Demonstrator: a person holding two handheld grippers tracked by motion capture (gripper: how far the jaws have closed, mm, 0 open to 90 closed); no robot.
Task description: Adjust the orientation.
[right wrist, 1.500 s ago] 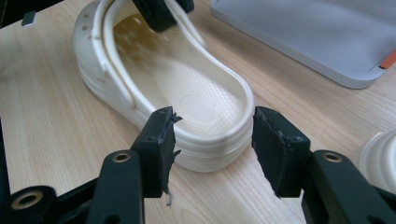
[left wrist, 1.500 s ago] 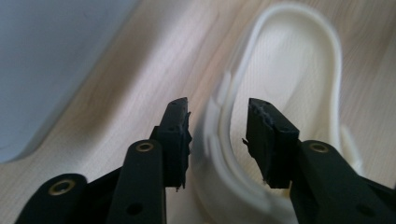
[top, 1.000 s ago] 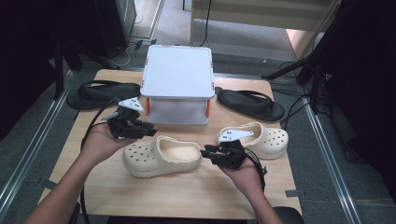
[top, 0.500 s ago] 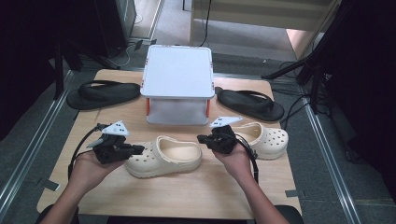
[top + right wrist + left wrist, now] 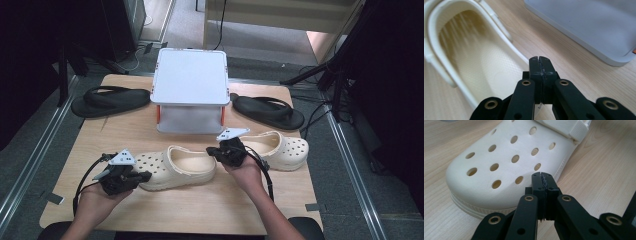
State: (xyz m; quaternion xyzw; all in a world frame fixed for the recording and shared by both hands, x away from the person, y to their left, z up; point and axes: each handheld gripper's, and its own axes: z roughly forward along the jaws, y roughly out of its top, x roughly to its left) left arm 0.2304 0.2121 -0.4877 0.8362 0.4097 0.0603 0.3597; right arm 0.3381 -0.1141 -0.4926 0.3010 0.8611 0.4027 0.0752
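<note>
Flanking the near cream clog [image 5: 172, 167] on the table [image 5: 200, 210], the left tool [image 5: 142, 176] at its toe and right tool [image 5: 212, 150] at its heel are both pressed together, empty; seemingly nudging, placement unfinished.

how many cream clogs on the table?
2: near clog lies centre-front between both tongs; second clog lies front-right, partly behind the right hand. The box could hide more.

Both claws [image 5: 146, 176] [image 5: 211, 150] closed, low
</note>
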